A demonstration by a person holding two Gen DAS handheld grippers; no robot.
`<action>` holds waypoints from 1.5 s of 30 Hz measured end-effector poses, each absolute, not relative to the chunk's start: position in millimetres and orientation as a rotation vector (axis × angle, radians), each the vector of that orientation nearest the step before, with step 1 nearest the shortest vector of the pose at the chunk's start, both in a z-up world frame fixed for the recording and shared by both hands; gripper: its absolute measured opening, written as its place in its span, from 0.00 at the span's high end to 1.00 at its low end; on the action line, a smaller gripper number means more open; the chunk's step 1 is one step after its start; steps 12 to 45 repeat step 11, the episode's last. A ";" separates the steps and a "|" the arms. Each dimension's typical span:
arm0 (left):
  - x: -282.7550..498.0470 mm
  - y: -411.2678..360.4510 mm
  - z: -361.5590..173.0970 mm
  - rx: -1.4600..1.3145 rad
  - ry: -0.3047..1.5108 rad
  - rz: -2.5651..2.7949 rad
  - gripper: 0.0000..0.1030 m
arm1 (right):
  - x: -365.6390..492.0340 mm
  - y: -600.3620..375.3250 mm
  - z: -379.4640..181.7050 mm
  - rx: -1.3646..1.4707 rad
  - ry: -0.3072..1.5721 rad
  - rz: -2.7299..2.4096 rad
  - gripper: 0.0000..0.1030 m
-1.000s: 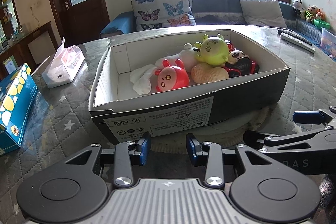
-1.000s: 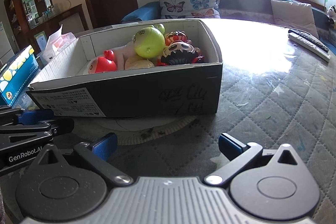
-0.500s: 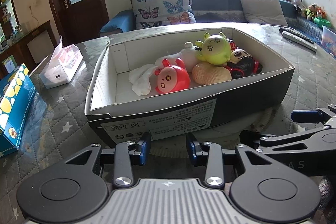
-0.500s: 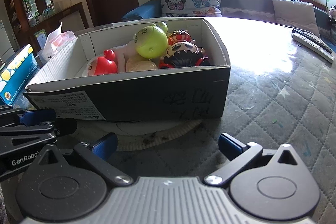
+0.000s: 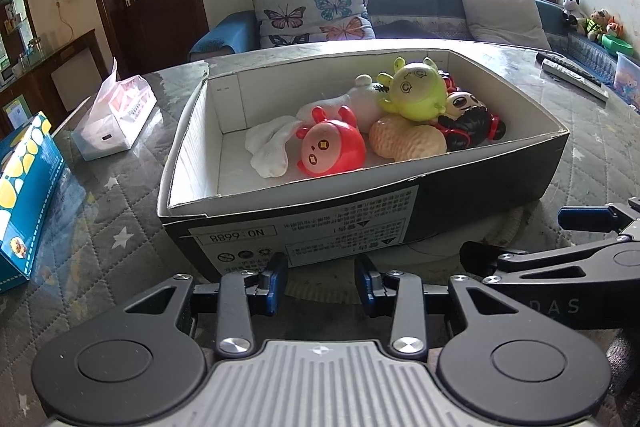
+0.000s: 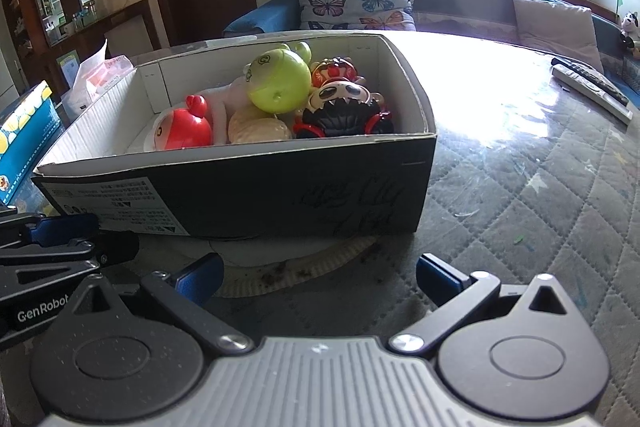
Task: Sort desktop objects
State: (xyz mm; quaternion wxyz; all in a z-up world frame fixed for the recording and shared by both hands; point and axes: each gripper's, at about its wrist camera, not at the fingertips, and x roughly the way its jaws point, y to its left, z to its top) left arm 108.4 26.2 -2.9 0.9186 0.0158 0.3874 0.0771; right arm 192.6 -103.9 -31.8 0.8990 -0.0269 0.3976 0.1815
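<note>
A black cardboard box (image 5: 480, 195) with a white inside sits on the table and also shows in the right wrist view (image 6: 280, 187). It holds a red toy (image 5: 332, 147), a yellow-green toy (image 5: 418, 91), a tan toy (image 5: 404, 143), a black and red toy (image 5: 468, 119) and a white plush (image 5: 272, 147). My left gripper (image 5: 321, 283) is open and empty, just in front of the box's labelled wall. My right gripper (image 6: 318, 281) is wide open and empty, in front of the box's near wall.
A paper plate (image 6: 288, 263) lies under the box. A blue carton (image 5: 24, 195) and a tissue pack (image 5: 114, 115) are at the left. Remote controls (image 6: 592, 89) lie at the far right. A sofa with cushions stands behind the table.
Both views have risen and tilted slightly, so more of the box's inside shows. The jaws of both grippers keep the same gaps.
</note>
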 end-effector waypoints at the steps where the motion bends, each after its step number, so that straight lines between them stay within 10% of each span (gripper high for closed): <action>1: 108.7 26.6 -3.0 0.029 0.798 0.158 0.62 | 192.6 -103.7 -31.6 -0.057 0.822 0.377 0.00; 45: 109.1 28.0 -3.3 0.023 0.797 0.170 0.68 | 191.6 -103.7 -30.1 -0.057 0.817 0.383 0.00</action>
